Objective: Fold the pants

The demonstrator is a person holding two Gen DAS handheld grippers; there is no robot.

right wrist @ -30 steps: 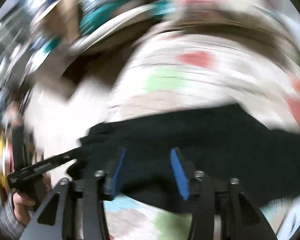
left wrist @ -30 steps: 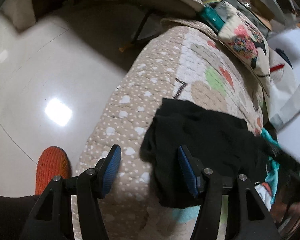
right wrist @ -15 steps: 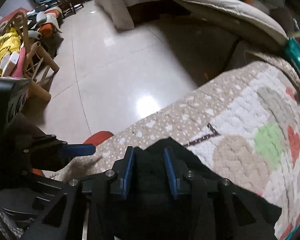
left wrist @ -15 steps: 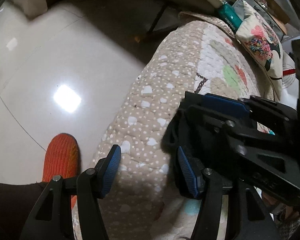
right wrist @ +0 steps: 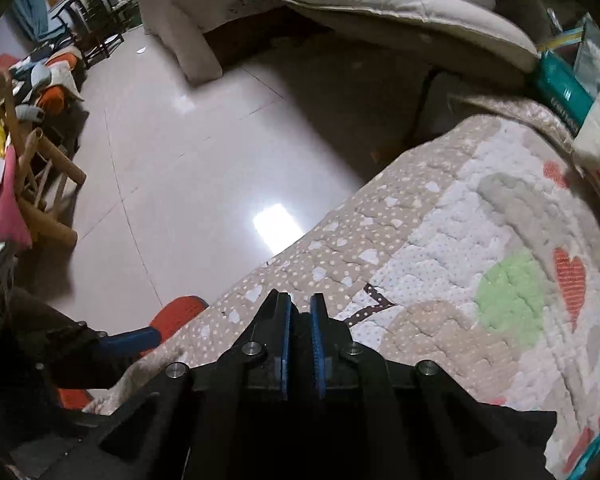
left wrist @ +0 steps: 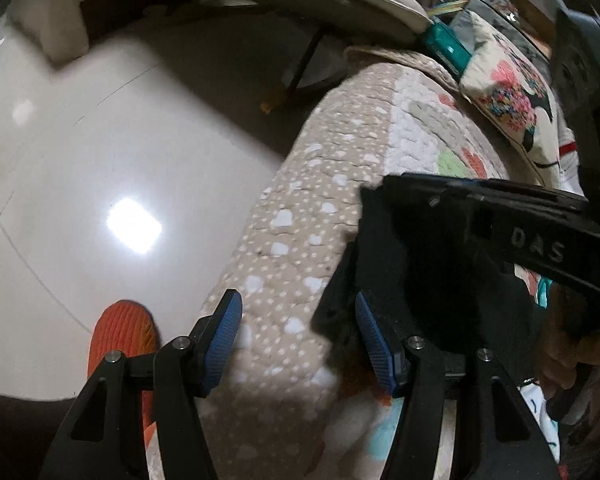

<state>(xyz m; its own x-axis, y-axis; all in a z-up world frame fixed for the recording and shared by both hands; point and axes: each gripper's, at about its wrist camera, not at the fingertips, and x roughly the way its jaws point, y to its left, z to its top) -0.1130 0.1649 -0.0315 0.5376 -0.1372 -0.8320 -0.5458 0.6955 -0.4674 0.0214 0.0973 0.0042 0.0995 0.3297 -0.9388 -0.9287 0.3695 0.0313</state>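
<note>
Black pants (left wrist: 412, 280) lie bunched on a quilted, heart-patterned bed cover (left wrist: 320, 200) near its edge. My left gripper (left wrist: 296, 340) is open, its right pad at the pants' left edge, its left pad over bare cover. My right gripper (right wrist: 300, 336) is shut on a fold of the black pants (right wrist: 500, 420), with dark cloth between the blue pads. In the left wrist view the right gripper's black body (left wrist: 520, 224) crosses above the pants and hides much of them.
The shiny tiled floor (right wrist: 188, 160) lies left of the bed. An orange slipper (left wrist: 120, 336) is by the bed edge. A patterned pillow (left wrist: 508, 92) and a teal pack (right wrist: 564, 92) sit at the bed's far end. Chairs with clothes (right wrist: 16, 152) stand at far left.
The right gripper swung over to the pants' near corner and closed its pads on the cloth. The left gripper stayed open and shifted slightly.
</note>
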